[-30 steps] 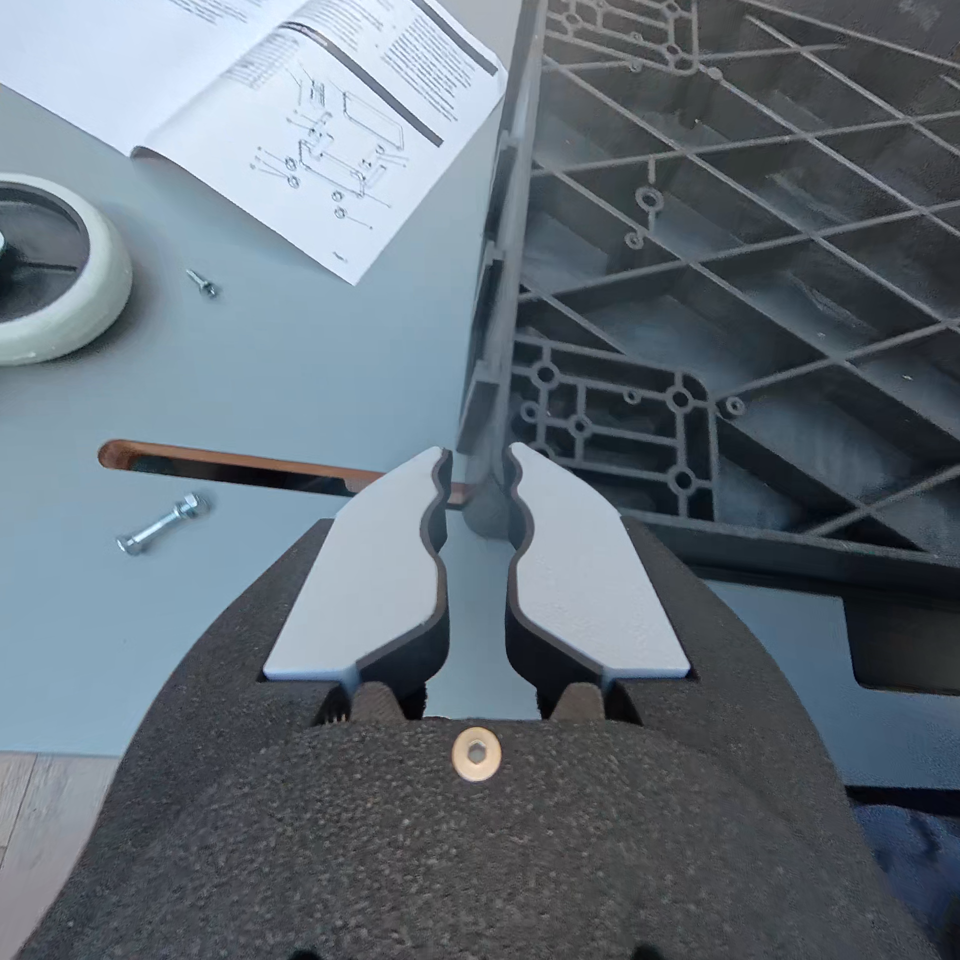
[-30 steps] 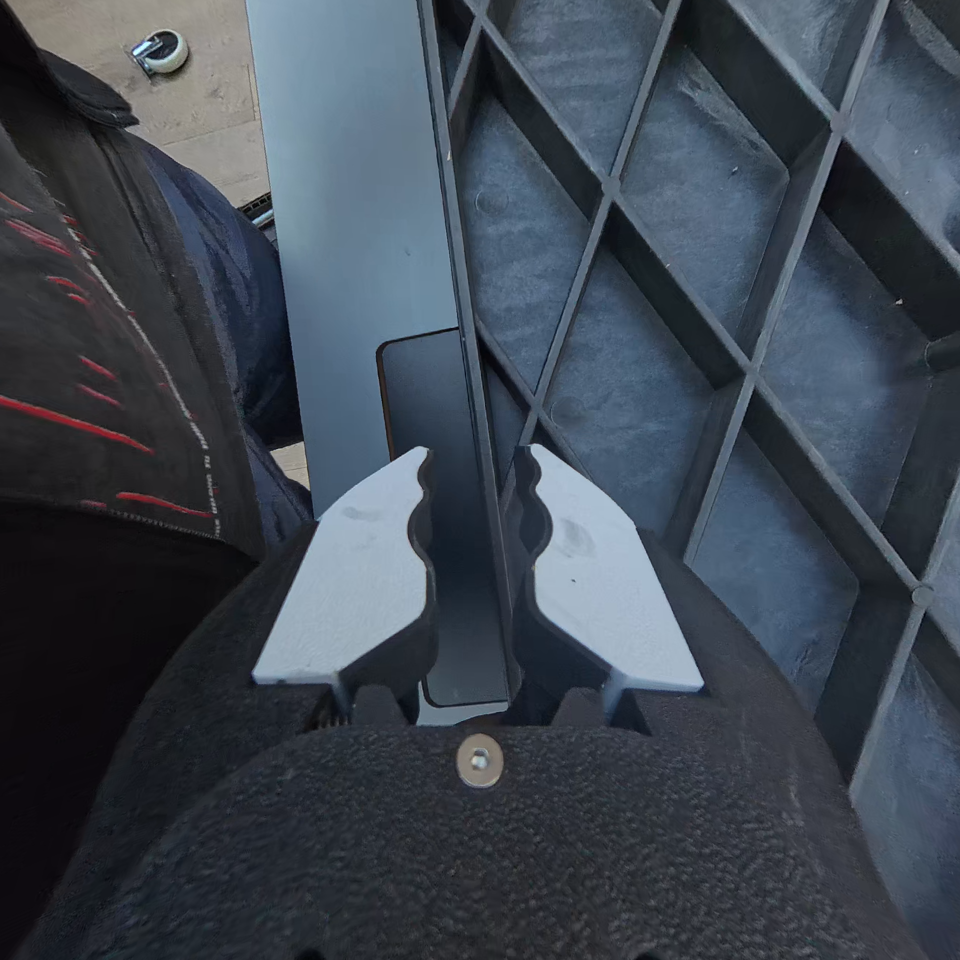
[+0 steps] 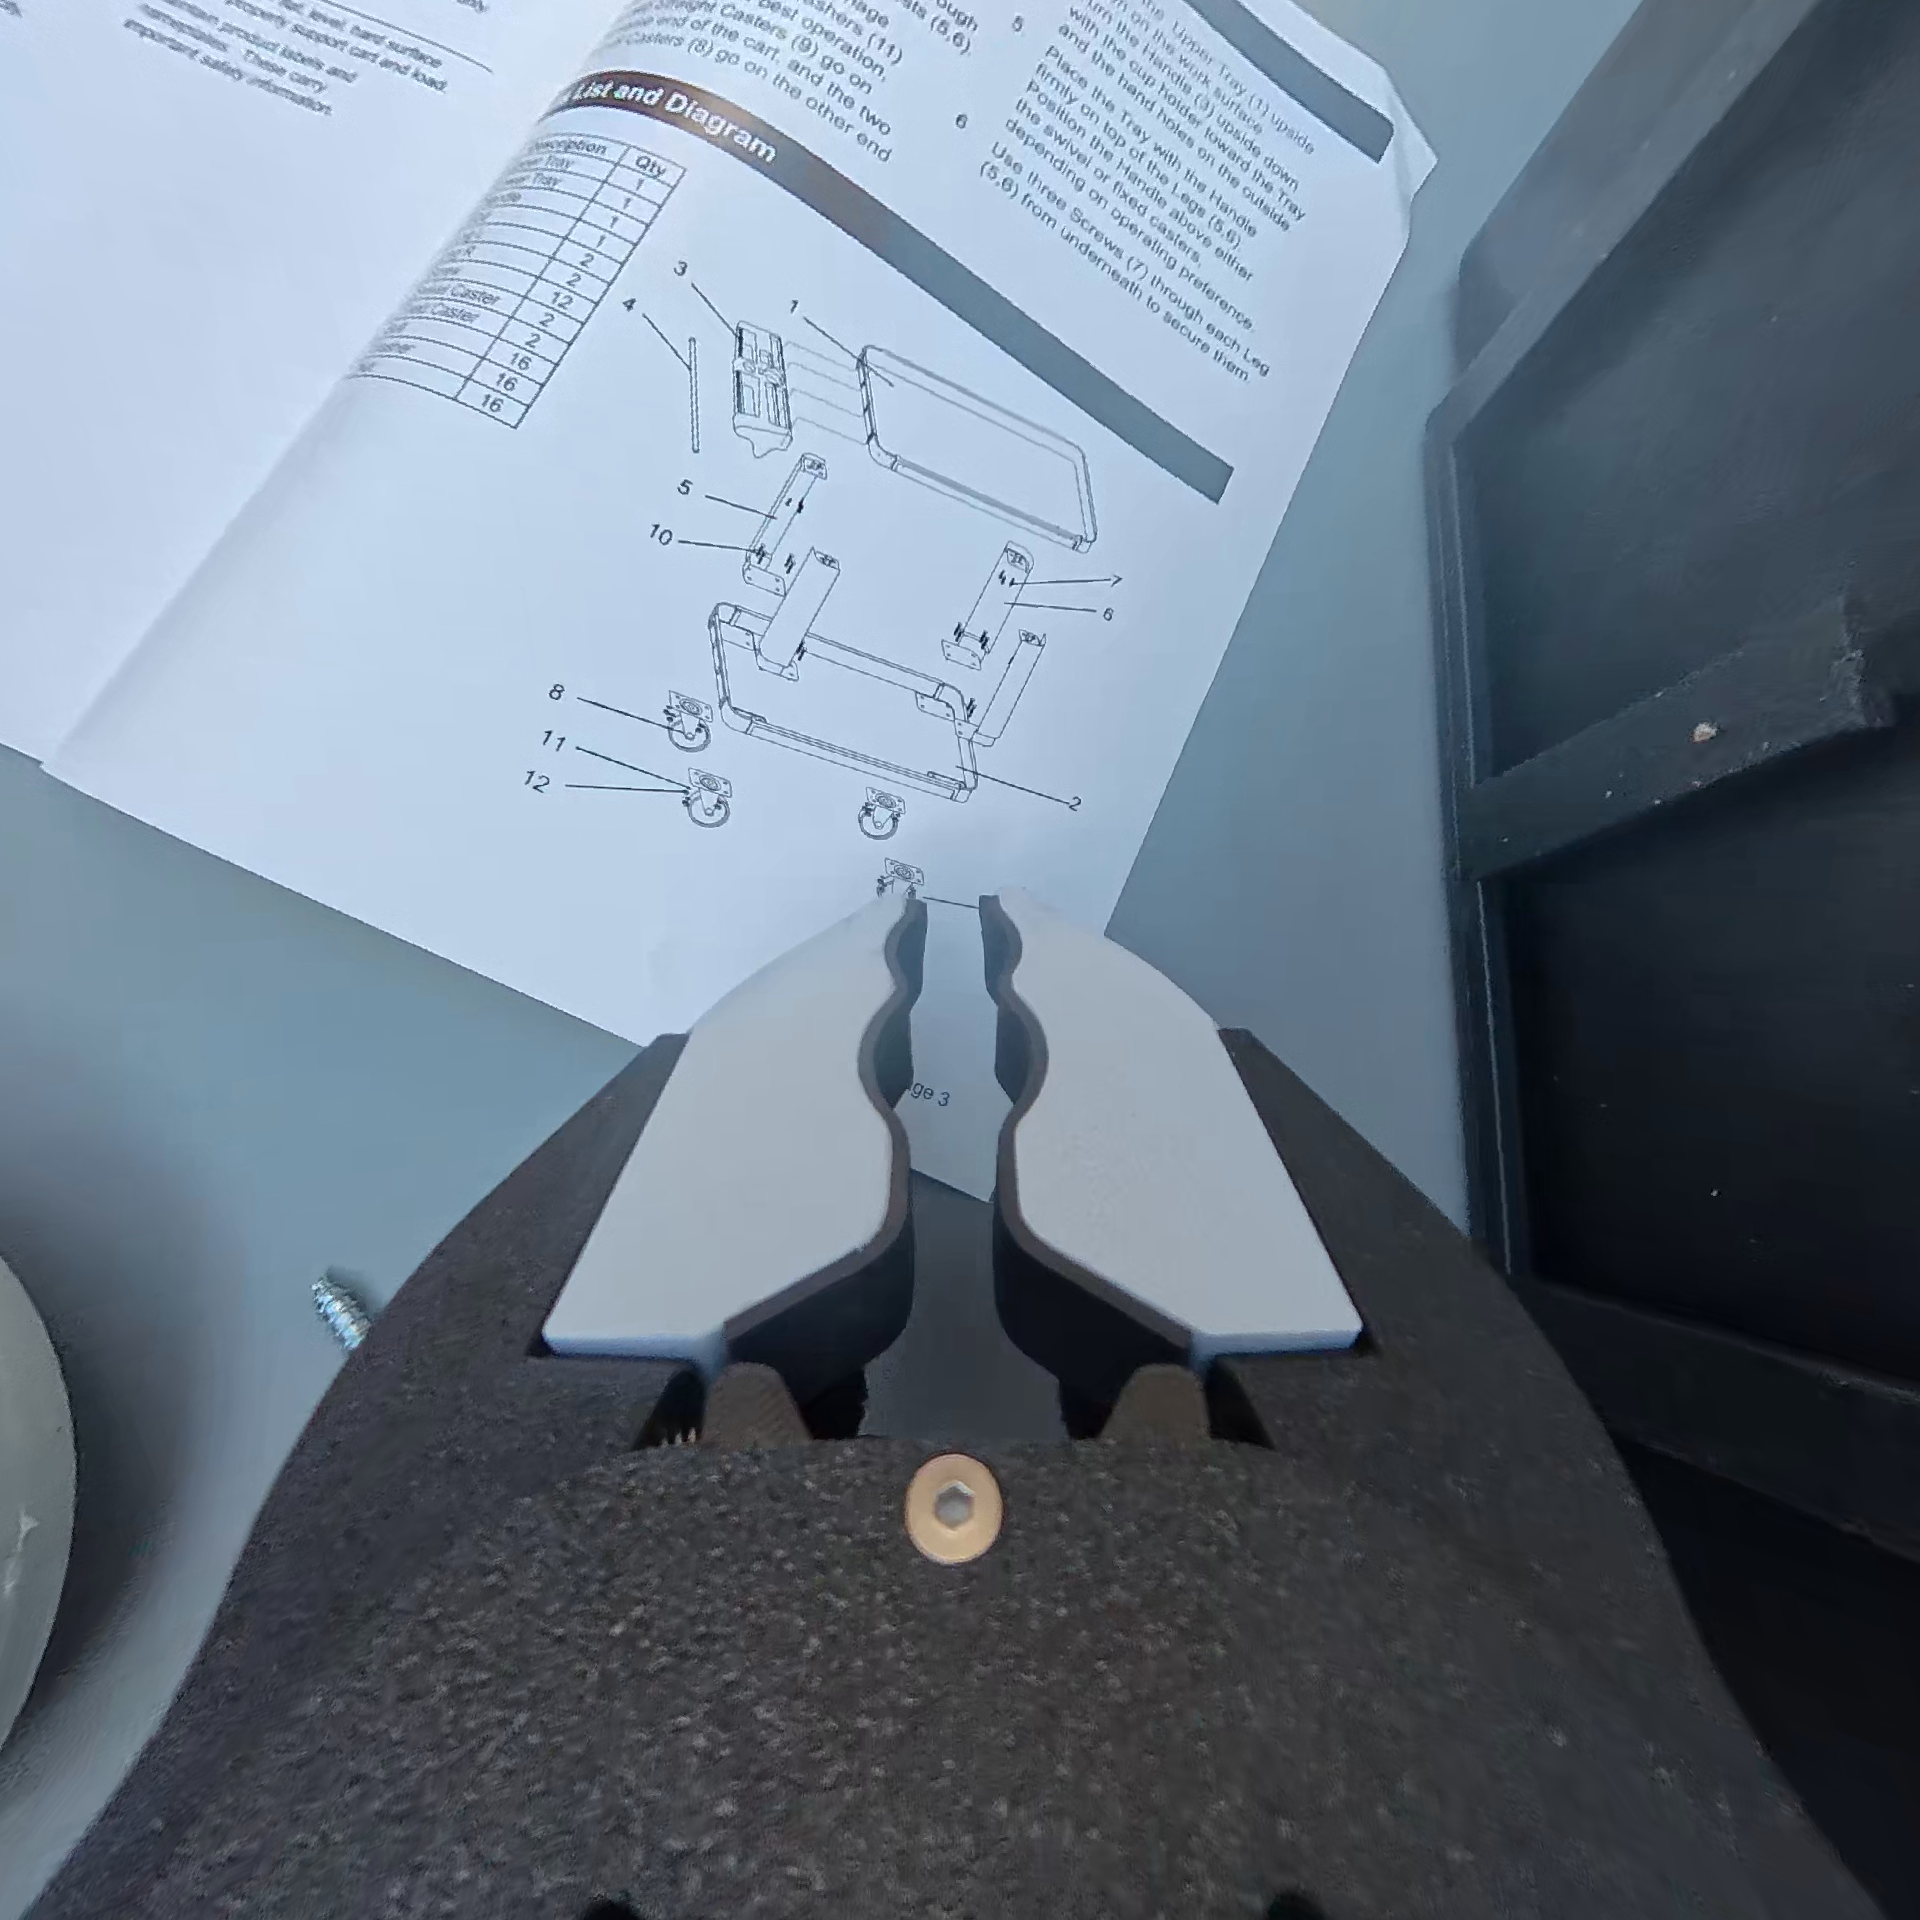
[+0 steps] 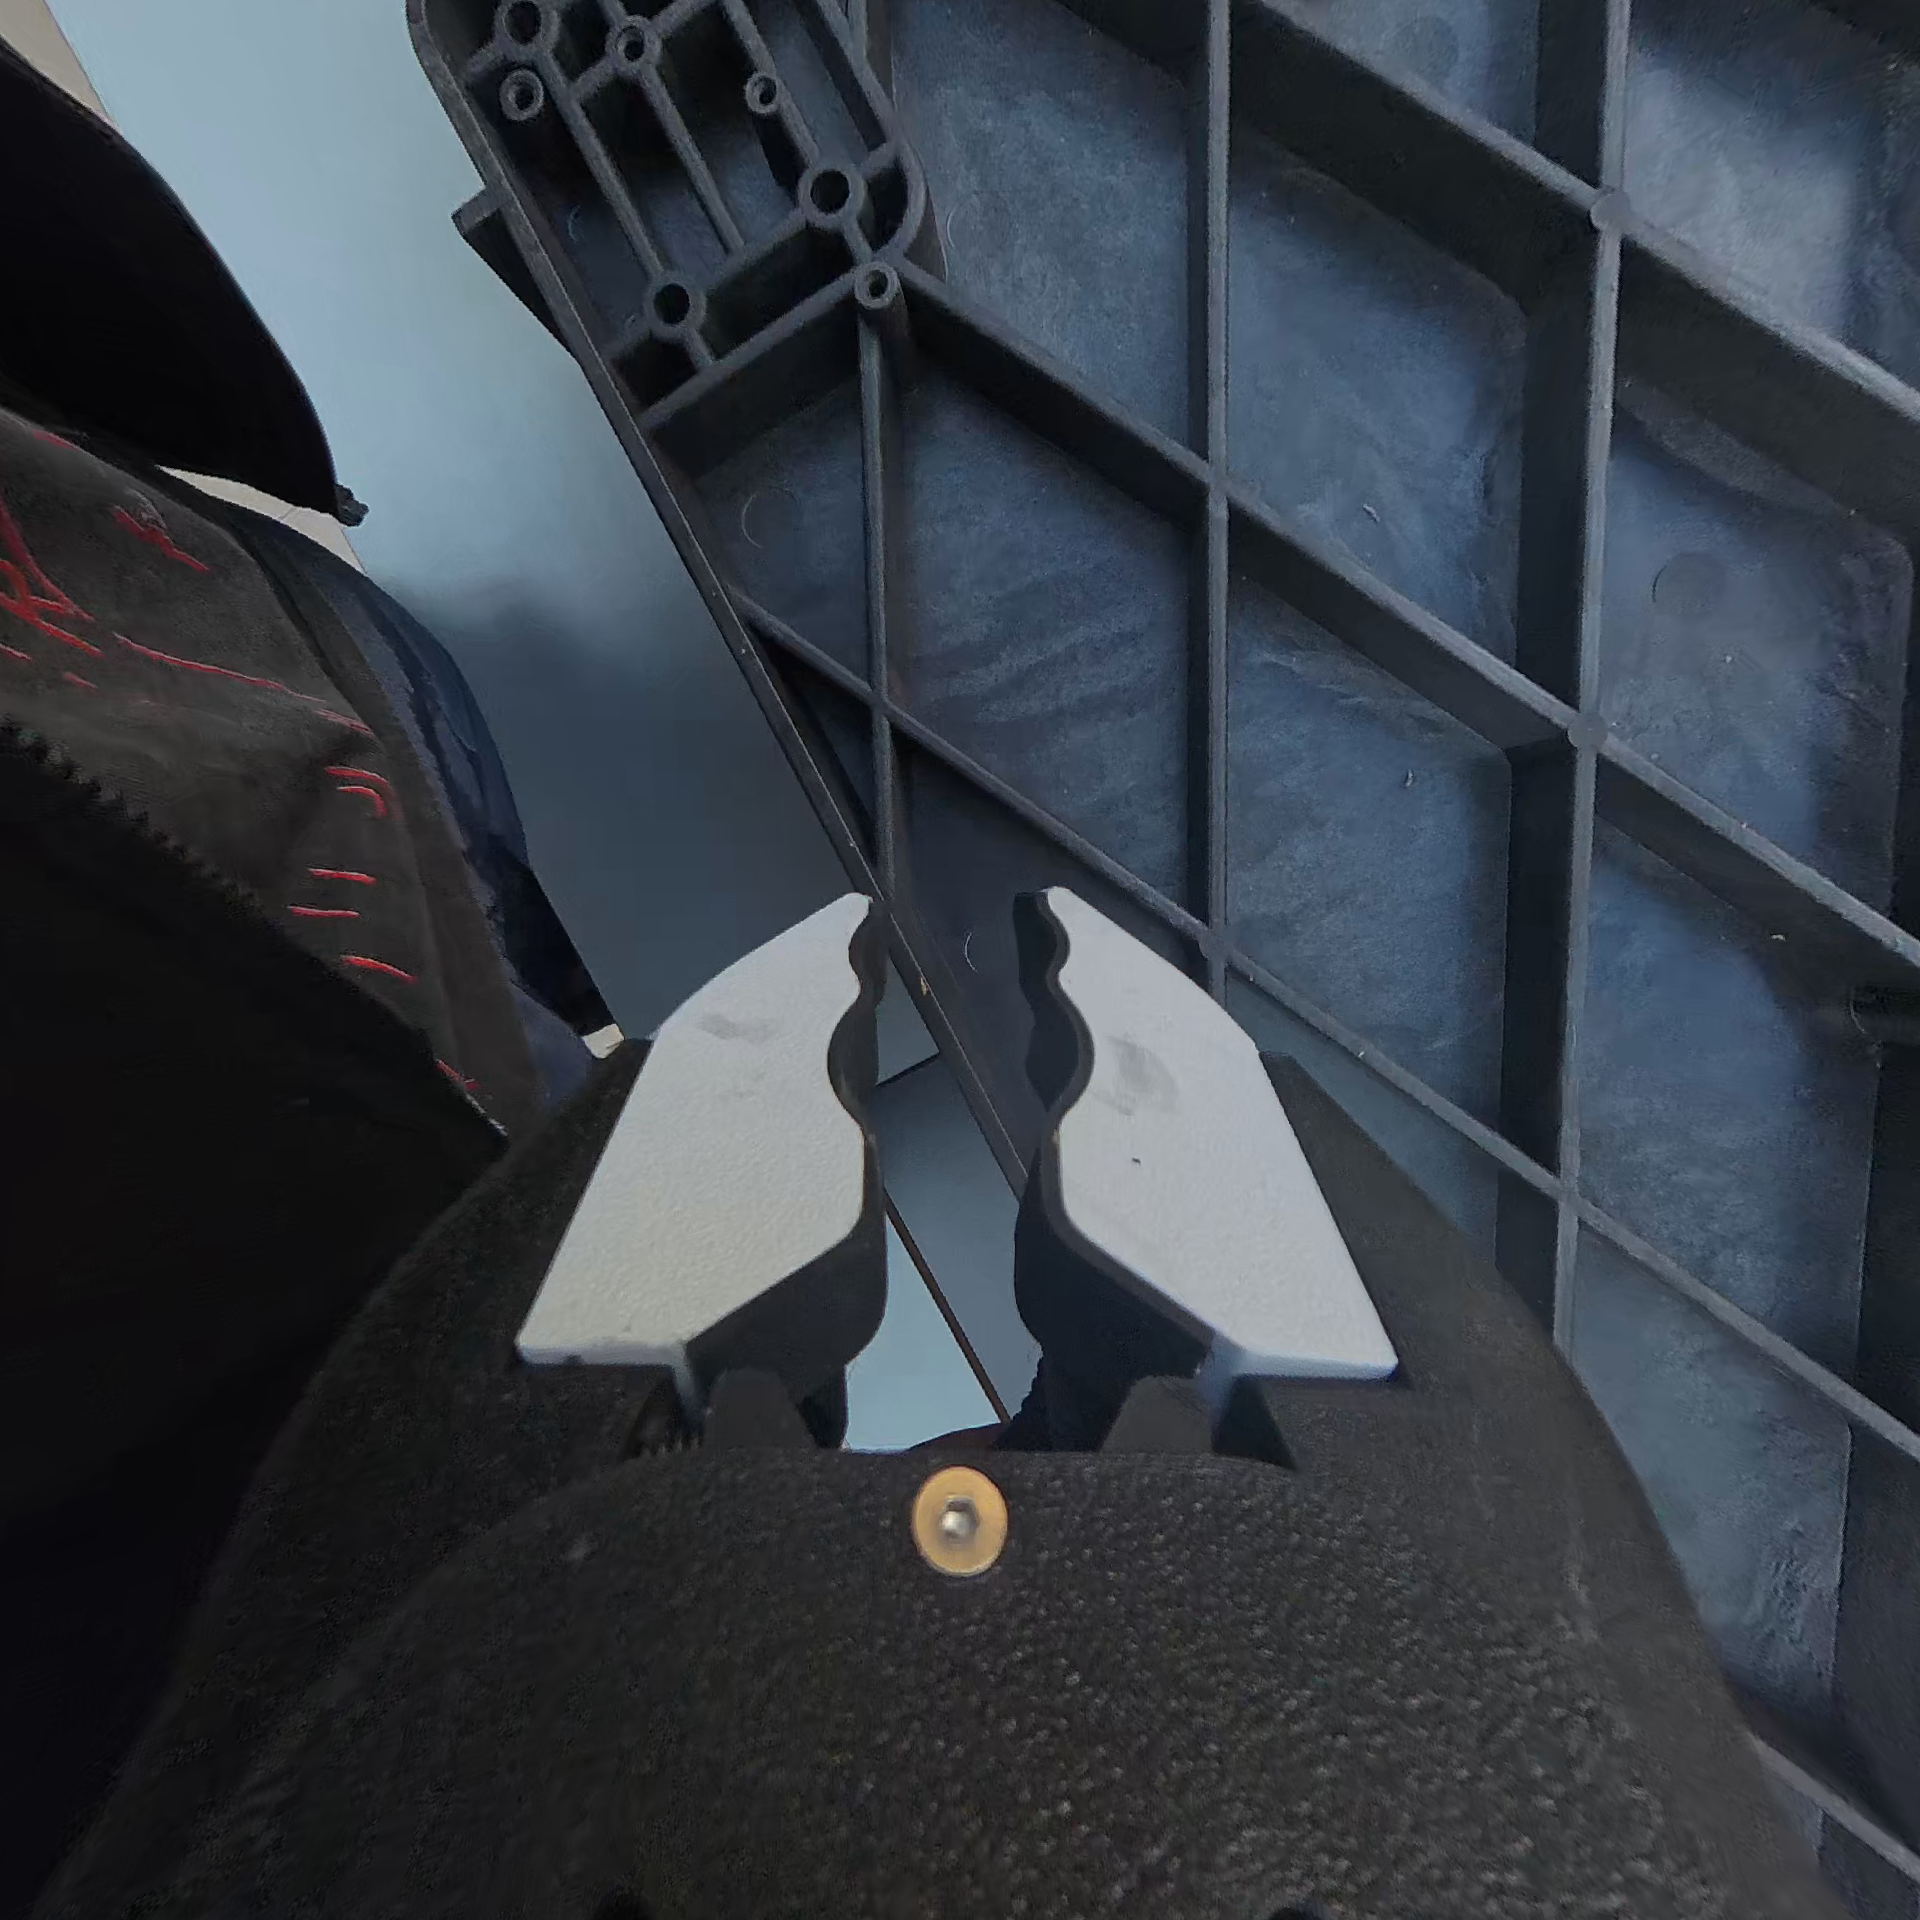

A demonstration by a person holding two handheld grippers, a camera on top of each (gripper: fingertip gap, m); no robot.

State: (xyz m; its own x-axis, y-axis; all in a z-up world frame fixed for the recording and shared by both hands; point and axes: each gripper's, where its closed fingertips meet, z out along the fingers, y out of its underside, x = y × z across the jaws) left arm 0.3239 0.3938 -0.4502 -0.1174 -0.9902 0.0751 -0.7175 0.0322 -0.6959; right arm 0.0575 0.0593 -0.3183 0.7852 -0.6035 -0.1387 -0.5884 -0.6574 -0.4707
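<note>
My left gripper (image 3: pixel 951 904) hovers just over the lower edge of an open instruction booklet (image 3: pixel 520 520) on the grey table (image 3: pixel 208 1039). Its jaws are almost together, with only a thin gap and nothing between them. A black plastic tray (image 3: pixel 1683 520) stands to its right, apart from it. My right gripper (image 4: pixel 945 904) is closed on the thin rim of that tray (image 4: pixel 1351 623), seen from its ribbed underside. The rim crosses slantwise between the fingers and touches both. A mounting pad with bolt holes (image 4: pixel 707 208) sits at the tray's far corner.
A loose screw (image 3: pixel 338 1299) lies on the table left of my left gripper, and a pale caster wheel (image 3: pixel 26 1507) sits at the left edge. A person's dark clothing with red stitching (image 4: pixel 156 831) fills the left side of the right wrist view.
My left gripper let go of the tray's corner, moved forward and left over the booklet, and its jaws narrowed. The tray rim now lies slanted in my right gripper, whose jaws have closed in.
</note>
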